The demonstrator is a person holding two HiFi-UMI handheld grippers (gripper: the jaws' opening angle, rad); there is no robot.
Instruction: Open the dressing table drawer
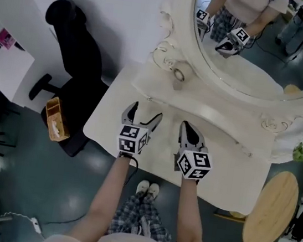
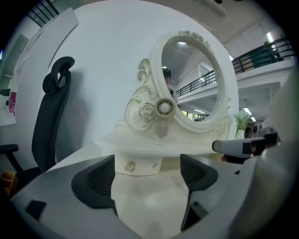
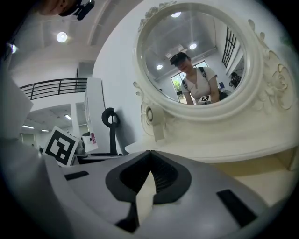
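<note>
One dressing table (image 1: 219, 155) fills the centre of the head view, bearing one oval mirror (image 1: 261, 55) at one o'clock. One drawer (image 2: 140, 166) shows in the left gripper view, with one round knob (image 2: 130, 166). There are two grippers, the left gripper (image 1: 145, 111) and the right gripper (image 1: 187, 127). One black chair (image 1: 76, 40) stands at ten o'clock, one wooden box (image 1: 55, 118) at nine, one round wooden stool (image 1: 270, 210) at four, and two shoes (image 1: 147, 188) at six.
</note>
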